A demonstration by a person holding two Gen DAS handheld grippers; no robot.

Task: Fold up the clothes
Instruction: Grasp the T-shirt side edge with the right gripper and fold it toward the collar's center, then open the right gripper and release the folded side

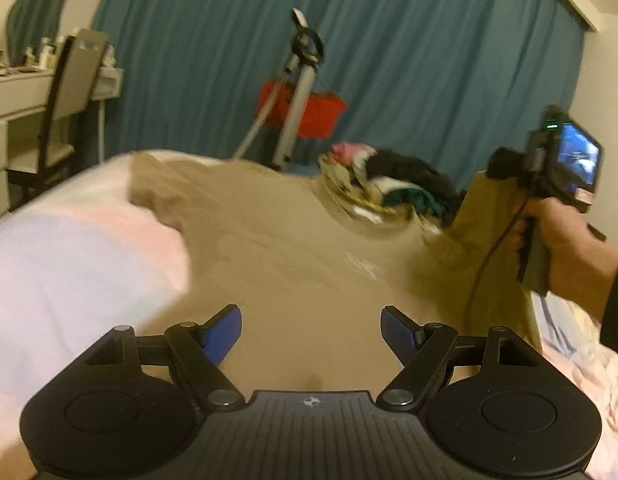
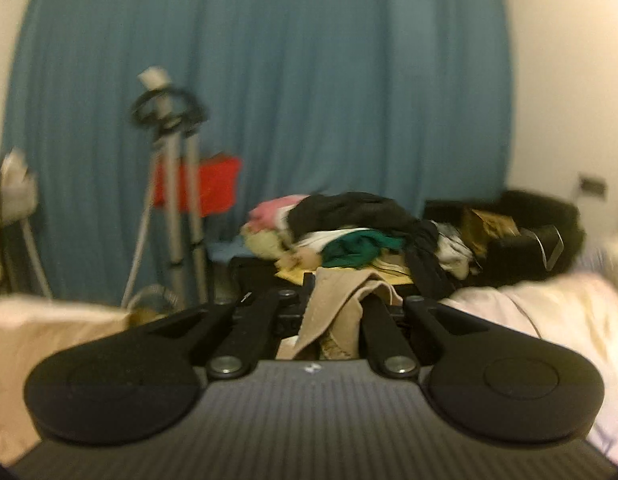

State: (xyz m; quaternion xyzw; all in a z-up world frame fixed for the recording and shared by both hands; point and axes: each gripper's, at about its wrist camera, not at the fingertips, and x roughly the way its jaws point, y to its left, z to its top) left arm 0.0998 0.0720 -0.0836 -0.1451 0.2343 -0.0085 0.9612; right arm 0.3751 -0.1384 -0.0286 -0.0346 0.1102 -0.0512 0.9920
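Note:
A tan T-shirt lies spread on the bed in the left wrist view. My left gripper is open just above its near part, blue pads apart, holding nothing. My right gripper is at the right of that view, held by a hand, and lifts the shirt's right edge off the bed. In the right wrist view my right gripper is shut on a bunch of tan shirt fabric that hangs between the jaws.
A pile of mixed clothes sits at the far end of the bed; it also shows in the right wrist view. White bedding lies left. A tripod, a red basket, a blue curtain, a chair and desk stand behind.

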